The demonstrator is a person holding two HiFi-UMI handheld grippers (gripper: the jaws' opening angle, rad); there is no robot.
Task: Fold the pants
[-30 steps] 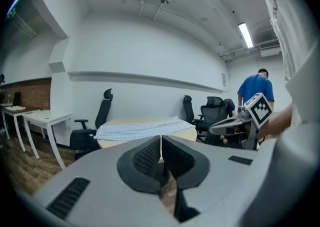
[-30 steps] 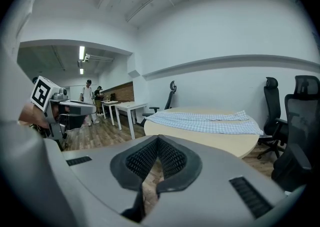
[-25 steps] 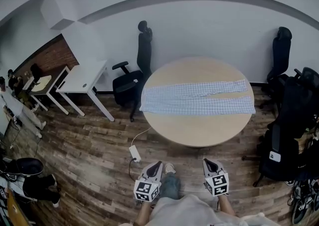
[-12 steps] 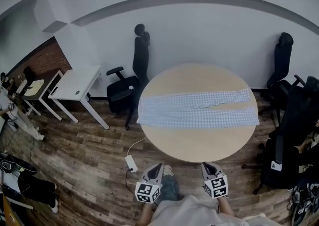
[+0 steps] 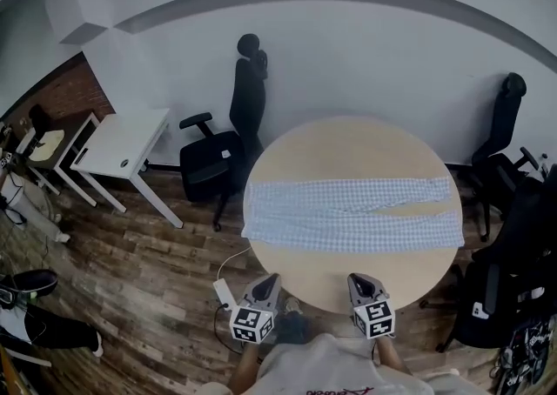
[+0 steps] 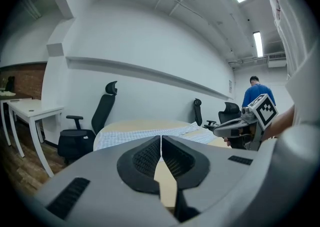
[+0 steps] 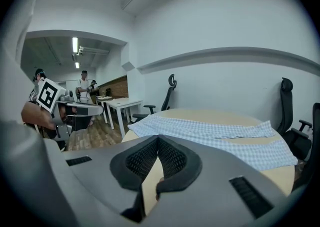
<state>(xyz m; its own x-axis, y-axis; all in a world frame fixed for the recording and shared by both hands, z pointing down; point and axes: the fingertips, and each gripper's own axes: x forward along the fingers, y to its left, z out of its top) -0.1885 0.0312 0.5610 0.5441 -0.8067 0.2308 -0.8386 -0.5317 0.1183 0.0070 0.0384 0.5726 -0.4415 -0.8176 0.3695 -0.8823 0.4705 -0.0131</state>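
Observation:
Light blue checked pants [image 5: 352, 215] lie spread flat across the round wooden table [image 5: 348, 154], waist at the left, both legs stretching to the right edge. In the gripper views the pants [image 6: 145, 133] [image 7: 215, 131] show ahead on the tabletop. My left gripper [image 5: 271, 281] hangs at the table's near edge, shut with nothing in it. My right gripper [image 5: 355, 280] is beside it at the same edge, also shut and empty. Neither touches the pants. In each gripper view the jaws meet along a thin line.
A black office chair [image 5: 218, 154] stands left of the table and another chair [image 5: 505, 141] at the right. A white desk [image 5: 122, 145] sits further left. A power strip [image 5: 224, 291] and cable lie on the wood floor. Dark bags [image 5: 513, 280] are piled at the right.
Both grippers and the head have come forward toward the table: the table and pants now sit nearer and larger, and the gripper tips reach its near edge. The jaws stay shut.

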